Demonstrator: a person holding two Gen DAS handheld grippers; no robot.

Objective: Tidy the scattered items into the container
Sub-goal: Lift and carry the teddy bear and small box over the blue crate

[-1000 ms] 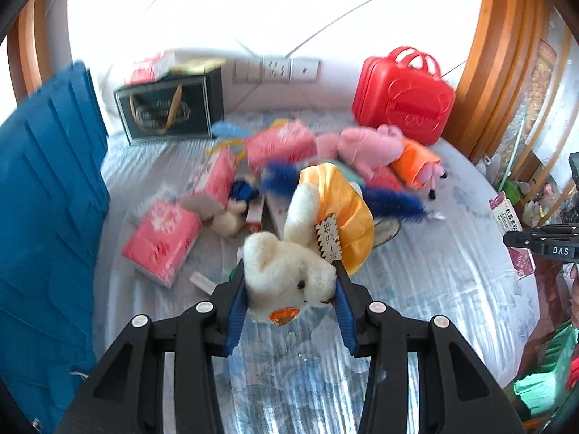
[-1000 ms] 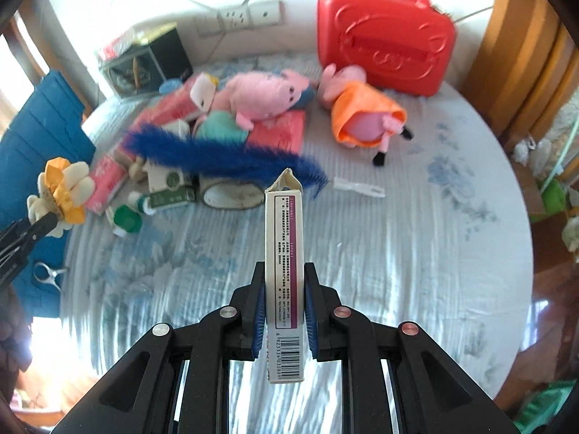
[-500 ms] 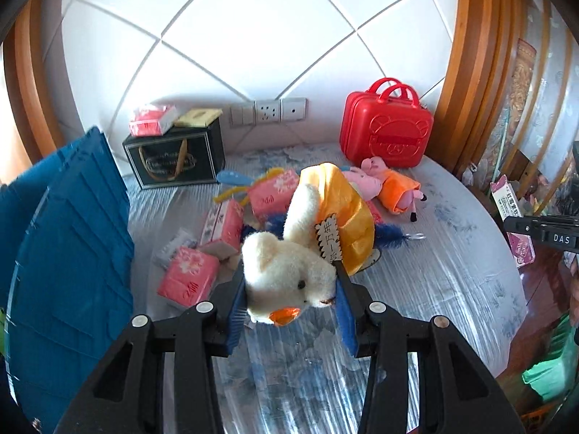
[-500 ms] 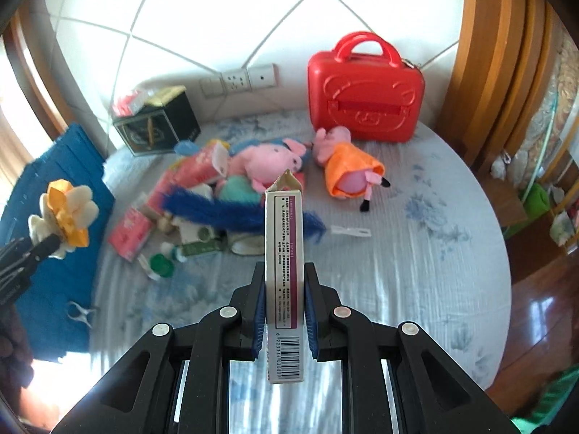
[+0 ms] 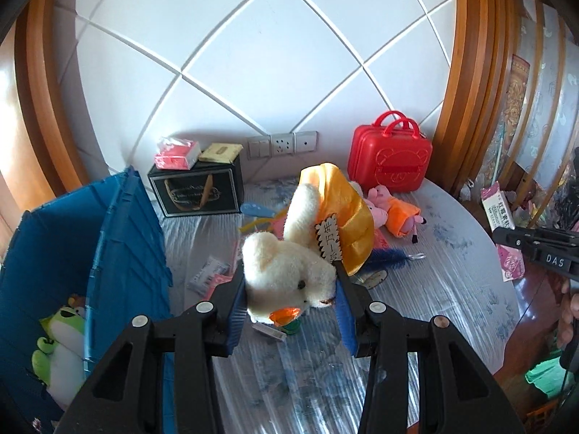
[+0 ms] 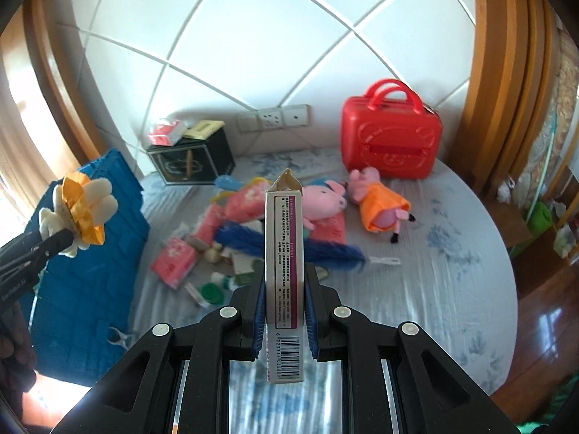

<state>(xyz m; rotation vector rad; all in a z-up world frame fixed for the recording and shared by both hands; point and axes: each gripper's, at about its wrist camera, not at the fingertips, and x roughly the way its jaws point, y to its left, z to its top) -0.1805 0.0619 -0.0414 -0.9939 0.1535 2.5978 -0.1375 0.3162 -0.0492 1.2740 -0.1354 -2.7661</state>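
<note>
Left hand-held gripper (image 5: 289, 311) is clamped on a white plush duck (image 5: 289, 271) in a yellow dress, held in the air just right of the blue crate (image 5: 123, 253). Right hand-held gripper (image 6: 283, 311) is closed tight on a narrow carton (image 6: 284, 253), upright, barcode end toward the camera, over the near part of the bed (image 6: 452, 289).

Progress: early, I'd say. The crate holds a green frog plush (image 5: 58, 340) and maybe one more toy behind it; the rest of the inside is hidden. Still out on the bed: two pink pig plushies (image 6: 325, 199), pink tissue packs (image 6: 173, 262), a blue feather duster (image 6: 289, 246), a green-capped bottle (image 6: 211, 291) and small bits I can't identify. Red case (image 6: 391, 141) and black box (image 6: 190, 161) stand at the wall; unclear if they count.

Next is likely the duck drop, then the carton.
</note>
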